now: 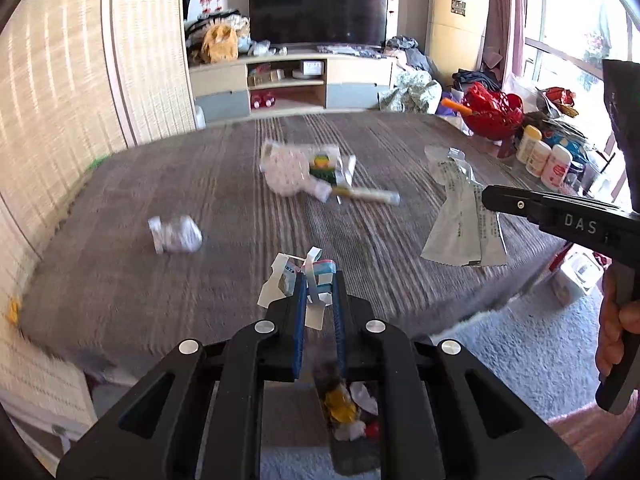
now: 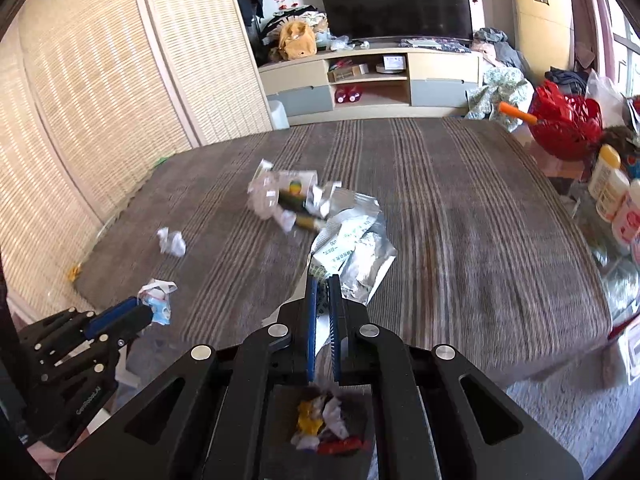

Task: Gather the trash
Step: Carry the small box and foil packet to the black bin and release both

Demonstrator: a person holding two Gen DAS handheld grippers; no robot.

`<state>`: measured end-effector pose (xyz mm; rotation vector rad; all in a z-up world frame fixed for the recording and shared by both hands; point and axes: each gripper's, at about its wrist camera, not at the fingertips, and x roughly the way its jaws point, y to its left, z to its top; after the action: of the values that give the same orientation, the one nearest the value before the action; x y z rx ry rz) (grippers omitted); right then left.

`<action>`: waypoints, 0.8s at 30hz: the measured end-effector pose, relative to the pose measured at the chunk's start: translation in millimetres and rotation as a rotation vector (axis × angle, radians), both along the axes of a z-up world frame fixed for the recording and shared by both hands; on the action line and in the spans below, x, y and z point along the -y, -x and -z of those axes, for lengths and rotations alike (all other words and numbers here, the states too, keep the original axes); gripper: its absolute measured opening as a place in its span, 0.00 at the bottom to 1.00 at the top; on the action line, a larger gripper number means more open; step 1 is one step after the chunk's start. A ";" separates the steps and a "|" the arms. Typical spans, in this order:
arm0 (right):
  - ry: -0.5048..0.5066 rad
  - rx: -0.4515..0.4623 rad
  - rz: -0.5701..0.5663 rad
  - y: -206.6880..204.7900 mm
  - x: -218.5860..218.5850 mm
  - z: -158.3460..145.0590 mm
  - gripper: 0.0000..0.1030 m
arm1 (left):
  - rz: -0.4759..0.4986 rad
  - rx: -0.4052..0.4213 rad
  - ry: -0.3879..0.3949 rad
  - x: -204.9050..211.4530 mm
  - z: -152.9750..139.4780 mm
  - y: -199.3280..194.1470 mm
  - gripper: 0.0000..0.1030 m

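My left gripper (image 1: pixel 318 280) is shut on a crumpled white and blue wrapper (image 1: pixel 294 280), also seen in the right wrist view (image 2: pixel 158 300). My right gripper (image 2: pixel 323 284) is shut on silver foil packets (image 2: pixel 352 248), which hang at the right of the left wrist view (image 1: pixel 464 216). Both are held over the near edge of the striped brown mat (image 2: pixel 460 208). On the mat lie a white paper ball (image 1: pixel 176 234) and a pile of wrappers with a tube (image 1: pixel 316 170). Below both grippers a bin holds trash (image 2: pixel 324 424).
A red basket (image 2: pixel 568 120) and white bottles (image 2: pixel 612 192) stand at the right. A TV stand (image 2: pixel 372 80) is at the back, woven screens (image 2: pixel 100 80) at the left. Pale carpet (image 1: pixel 520 344) lies beside the mat.
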<state>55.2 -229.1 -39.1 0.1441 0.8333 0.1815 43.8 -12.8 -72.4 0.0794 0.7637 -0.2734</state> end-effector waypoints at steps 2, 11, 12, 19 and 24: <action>-0.001 -0.014 -0.001 10.2 -0.2 8.1 0.07 | 0.003 -0.022 0.005 1.5 10.0 8.4 0.11; -0.007 -0.072 -0.029 61.0 -4.1 48.6 0.07 | 0.008 -0.118 0.093 7.7 55.8 43.4 0.11; -0.013 -0.081 -0.035 65.2 -5.4 53.3 0.06 | 0.006 -0.128 0.100 8.5 60.4 45.5 0.11; -0.053 -0.117 -0.068 89.7 -14.3 75.3 0.06 | 0.007 -0.202 0.090 18.6 103.0 66.6 0.11; -0.067 -0.183 -0.065 96.5 -14.4 103.4 0.06 | 0.023 -0.226 0.075 26.9 116.2 74.8 0.11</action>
<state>-41.3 -214.8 -142.5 0.1989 1.0157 0.2606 -31.1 -39.7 -188.7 -0.0144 0.9760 -0.3367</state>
